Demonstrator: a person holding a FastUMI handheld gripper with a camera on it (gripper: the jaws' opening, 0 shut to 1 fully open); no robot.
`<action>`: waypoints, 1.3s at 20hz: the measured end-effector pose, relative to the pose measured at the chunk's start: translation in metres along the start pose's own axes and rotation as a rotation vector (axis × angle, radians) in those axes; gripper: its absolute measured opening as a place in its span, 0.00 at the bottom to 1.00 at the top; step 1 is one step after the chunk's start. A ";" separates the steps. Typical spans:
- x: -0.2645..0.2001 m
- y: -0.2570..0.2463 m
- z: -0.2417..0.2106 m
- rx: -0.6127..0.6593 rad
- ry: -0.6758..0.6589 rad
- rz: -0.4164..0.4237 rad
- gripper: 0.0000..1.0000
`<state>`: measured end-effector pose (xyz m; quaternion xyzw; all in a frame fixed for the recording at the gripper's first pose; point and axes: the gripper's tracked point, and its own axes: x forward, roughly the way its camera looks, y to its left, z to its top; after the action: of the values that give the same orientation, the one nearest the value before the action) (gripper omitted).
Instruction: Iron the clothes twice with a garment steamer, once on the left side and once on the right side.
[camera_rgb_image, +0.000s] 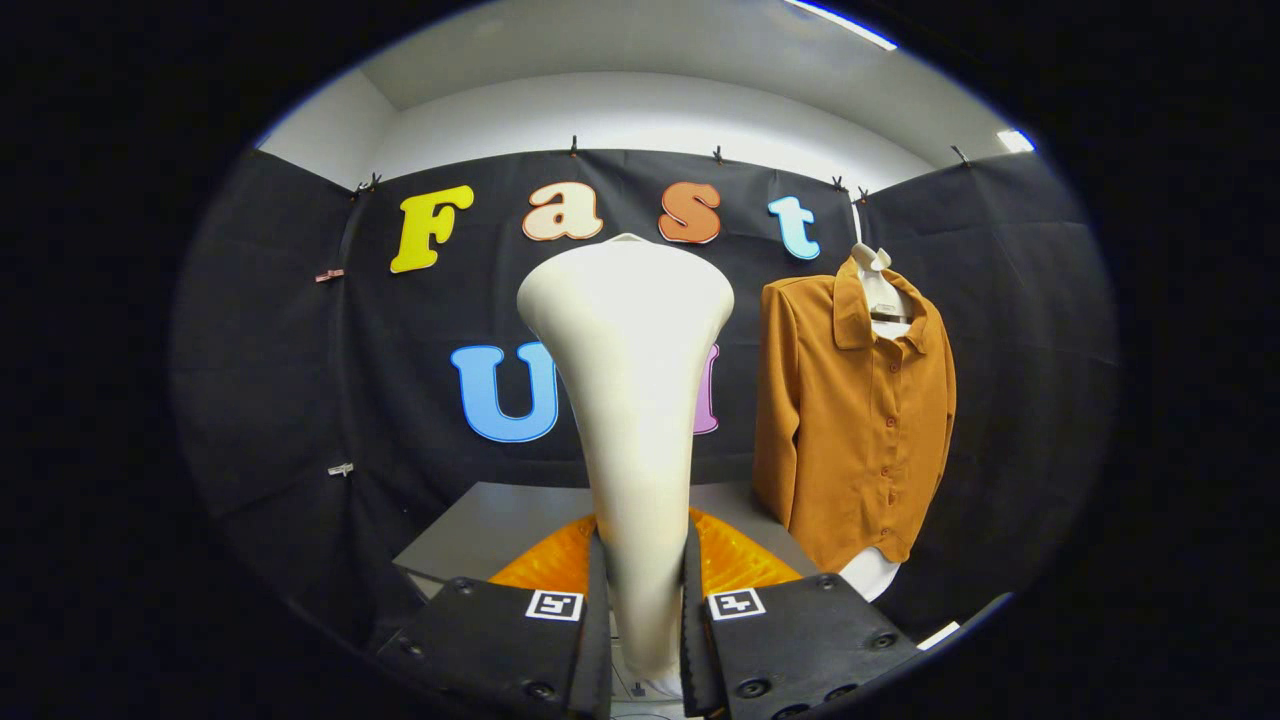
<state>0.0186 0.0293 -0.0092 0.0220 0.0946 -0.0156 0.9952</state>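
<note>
My gripper (644, 600) is shut on the white garment steamer (632, 370), both fingers pressing its narrow handle. The steamer stands upright between the fingers, and its wide head rises well above them. A brown button-up shirt (855, 420) hangs on a white hanger (878, 285) against the black cloth wall, beyond the fingers and to the right of the steamer. The steamer head is apart from the shirt, with a gap between them. A white garment edge (872, 572) peeks out below the shirt's hem.
A grey table (480, 530) lies beyond the fingers, under the steamer and left of the shirt. The black cloth wall (300, 380) closes the booth behind and on both sides.
</note>
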 end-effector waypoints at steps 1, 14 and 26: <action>0.000 0.000 0.001 -0.001 -0.001 0.001 0.31; -0.004 0.000 0.007 -0.011 -0.016 0.003 0.31; -0.006 -0.003 0.004 -0.012 -0.002 0.003 0.31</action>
<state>0.0132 0.0263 -0.0047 0.0163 0.0936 -0.0135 0.9954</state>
